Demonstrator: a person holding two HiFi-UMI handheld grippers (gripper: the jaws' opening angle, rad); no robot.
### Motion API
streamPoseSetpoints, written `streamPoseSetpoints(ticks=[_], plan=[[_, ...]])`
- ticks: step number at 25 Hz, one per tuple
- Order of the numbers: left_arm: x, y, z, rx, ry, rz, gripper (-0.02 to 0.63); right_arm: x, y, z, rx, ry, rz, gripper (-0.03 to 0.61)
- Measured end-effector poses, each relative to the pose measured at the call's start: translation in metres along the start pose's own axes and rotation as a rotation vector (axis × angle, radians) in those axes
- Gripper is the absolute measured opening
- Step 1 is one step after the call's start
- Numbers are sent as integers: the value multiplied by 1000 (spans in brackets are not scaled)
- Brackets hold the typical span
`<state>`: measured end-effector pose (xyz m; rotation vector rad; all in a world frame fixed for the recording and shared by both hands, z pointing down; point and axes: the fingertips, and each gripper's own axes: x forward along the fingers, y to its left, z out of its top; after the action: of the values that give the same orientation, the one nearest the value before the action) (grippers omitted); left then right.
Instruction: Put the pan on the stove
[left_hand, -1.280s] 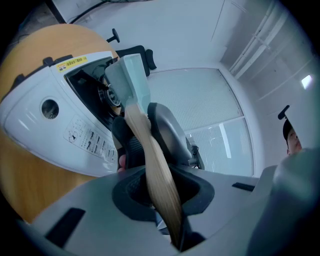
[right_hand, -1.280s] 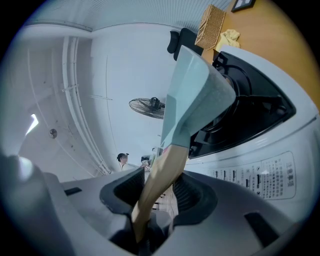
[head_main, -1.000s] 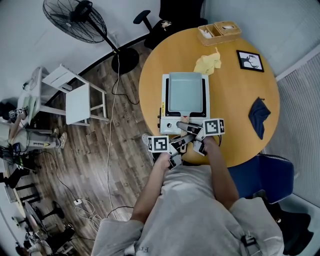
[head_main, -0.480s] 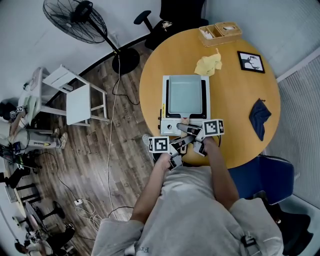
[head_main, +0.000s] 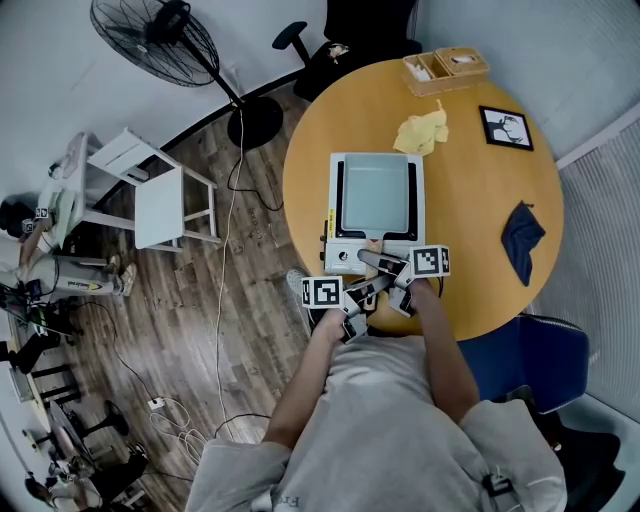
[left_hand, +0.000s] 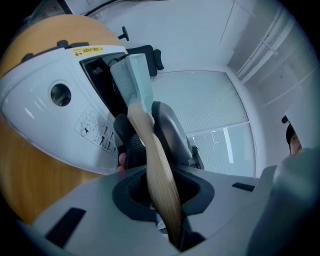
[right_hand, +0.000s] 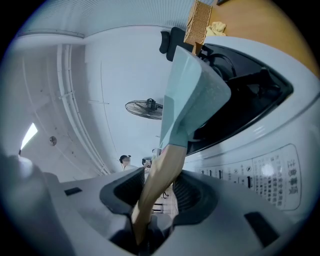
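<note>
1. left gripper (left_hand: 146, 135) and right gripper (right_hand: 161, 187) both clench the one wooden handle (left_hand: 159, 175), likely to keep it from tipping.
2. at 12 o'clock the pan (head_main: 377, 193) lies over the stove (head_main: 345, 258) with its handle pointing to 6 o'clock; it looks ready to let go.

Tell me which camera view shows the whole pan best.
Head view: it looks down on the pan, showing its whole square outline inside the stove. The left gripper view and the right gripper view each show only the pan edge-on, beyond its wooden handle.
</note>
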<state>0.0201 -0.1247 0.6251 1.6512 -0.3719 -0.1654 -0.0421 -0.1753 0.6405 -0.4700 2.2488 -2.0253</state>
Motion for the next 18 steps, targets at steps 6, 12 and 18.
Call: streamPoseSetpoints(ticks=[6, 12, 18], plan=[[-2, 4, -1, -3, -8, 12, 74, -1, -4, 0, -9, -26, -15, 184], [-1, 1, 0, -7, -12, 11, 74, -1, 2, 7, -43, -48, 2, 190], [-2, -2, 3, -20, -23, -4, 74, -18, -9, 13, -15, -94, -97, 250]])
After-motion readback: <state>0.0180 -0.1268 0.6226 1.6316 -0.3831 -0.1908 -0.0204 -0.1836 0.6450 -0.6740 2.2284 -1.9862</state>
